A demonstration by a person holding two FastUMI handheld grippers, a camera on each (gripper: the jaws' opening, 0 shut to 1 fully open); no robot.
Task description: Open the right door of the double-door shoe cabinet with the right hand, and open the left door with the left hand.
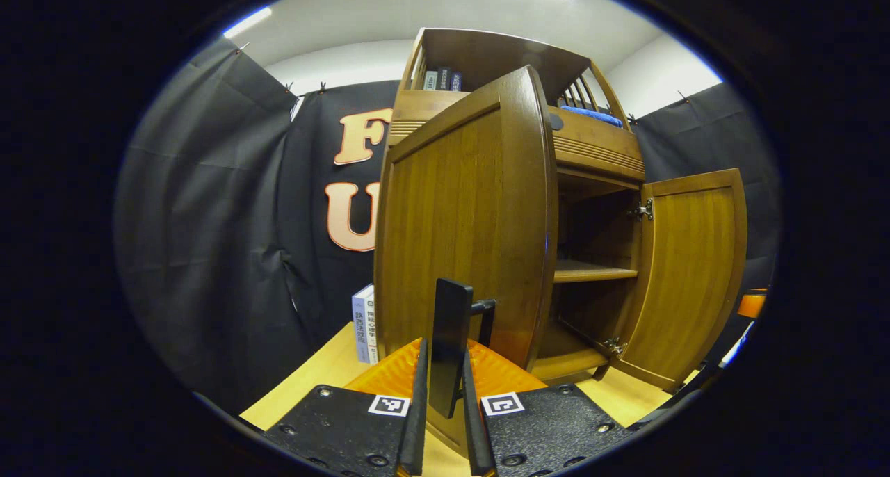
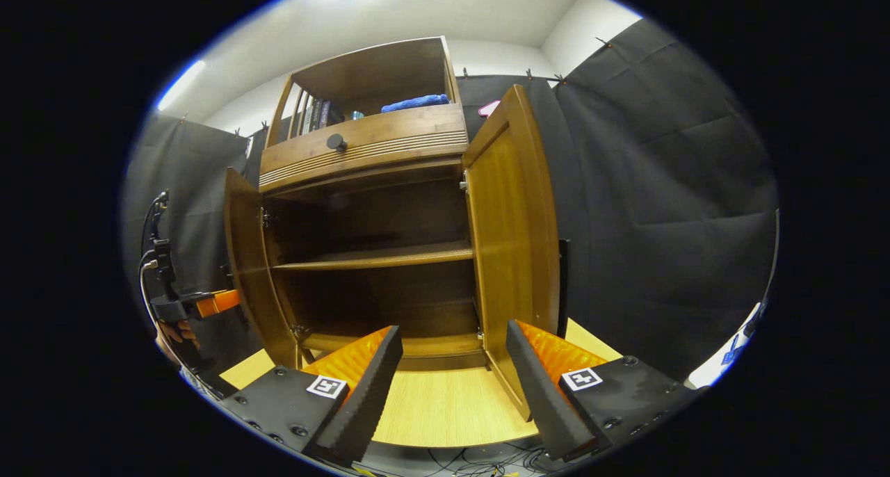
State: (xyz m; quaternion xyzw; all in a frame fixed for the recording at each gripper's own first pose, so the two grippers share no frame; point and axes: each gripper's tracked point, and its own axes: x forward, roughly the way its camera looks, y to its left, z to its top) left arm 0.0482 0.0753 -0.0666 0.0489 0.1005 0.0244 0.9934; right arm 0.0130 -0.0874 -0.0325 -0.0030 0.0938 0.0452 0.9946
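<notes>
At the shoe cabinet [image 2: 368, 150], both doors open.
Left gripper [image 1: 445, 393] jaws clamp the left door [image 1: 459, 240] handle [image 1: 450, 345]; right gripper [image 2: 452, 386] jaws gape beside the right door [image 2: 514, 233].

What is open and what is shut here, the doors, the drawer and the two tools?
Left door: swung open, its black handle between the left tool's fingers.
Right door: swung wide open, nothing holding it.
Drawer: shut.
Cabinet shelf: bare.
Left tool: shut on the handle.
Right tool: open, holding nothing.
</notes>
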